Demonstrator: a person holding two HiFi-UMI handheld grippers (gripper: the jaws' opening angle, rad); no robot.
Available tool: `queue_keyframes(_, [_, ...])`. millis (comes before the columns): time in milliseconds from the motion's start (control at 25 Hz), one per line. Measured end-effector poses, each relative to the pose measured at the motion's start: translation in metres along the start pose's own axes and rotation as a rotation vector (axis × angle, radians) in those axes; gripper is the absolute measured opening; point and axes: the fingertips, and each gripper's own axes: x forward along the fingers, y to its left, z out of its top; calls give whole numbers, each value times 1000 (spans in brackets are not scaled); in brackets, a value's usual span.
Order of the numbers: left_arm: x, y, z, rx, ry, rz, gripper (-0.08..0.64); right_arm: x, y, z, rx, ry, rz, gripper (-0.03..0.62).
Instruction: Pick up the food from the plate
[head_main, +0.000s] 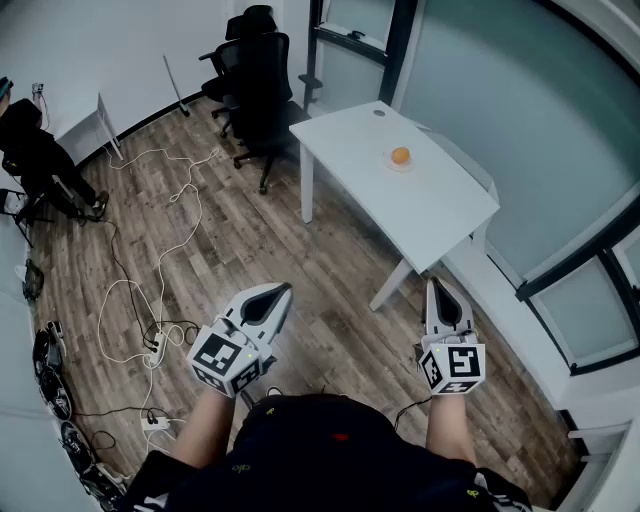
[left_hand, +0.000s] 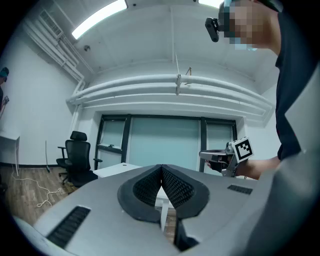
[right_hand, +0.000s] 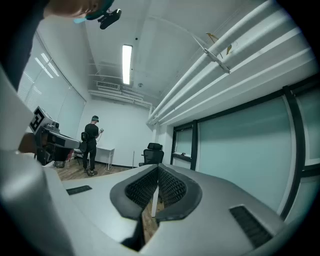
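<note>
A round orange piece of food (head_main: 400, 155) lies on a small pale plate (head_main: 389, 165) on the white table (head_main: 420, 215), far ahead of me in the head view. My left gripper (head_main: 281, 290) and right gripper (head_main: 437, 286) are held low near my body, well short of the table, above the wooden floor. Both point forward with their jaws pressed together and nothing between them. The left gripper view shows the shut left gripper (left_hand: 161, 168) with the table's corner behind it. The shut right gripper (right_hand: 158, 170) shows in its own view.
Black office chairs (head_main: 255, 70) stand beyond the table's far left corner. White cables (head_main: 150, 290) and a power strip (head_main: 155, 347) lie on the floor to my left. A person in black (head_main: 35, 150) stands far left by a small white desk (head_main: 95, 125). A glass wall runs along the right.
</note>
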Motion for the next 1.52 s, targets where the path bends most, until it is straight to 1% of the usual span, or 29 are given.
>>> queue_keyframes(240, [3, 7, -1, -2, 5, -7, 23, 7, 5, -5, -7, 7, 8, 24])
queue_keyframes(360, [3, 10, -2, -1, 9, -11, 23, 8, 7, -5, -5, 17, -3, 23])
queue_keyframes(480, [2, 14, -4, -2, 8, -14, 23, 10, 8, -7, 8, 12, -19, 25])
queue_keyframes(640, [-2, 22, -2, -6, 5, -18, 23, 16, 18, -9, 23, 21, -14, 25])
queue_keyframes(760, [-12, 33, -2, -11, 2, -19, 23, 22, 33, -11, 33, 43, -9, 25])
queue_keyframes(920, [-39, 58, -7, -24, 5, -2, 23, 36, 66, -15, 35, 68, 9, 25])
queue_keyframes(1080, [-75, 85, -19, 57, 30, 5, 23, 52, 116, -17, 18, 81, 30, 25])
queue_keyframes(1160, [-84, 96, -28, 58, 46, 2, 23, 63, 134, -24, 17, 92, 31, 25])
queue_keyframes(1320, [-95, 118, -43, 43, 60, 10, 23, 80, 159, -36, 13, 125, 60, 25])
queue_keyframes(1520, [-96, 143, -42, 38, 58, 15, 23, 110, 167, -30, 7, 122, 68, 25])
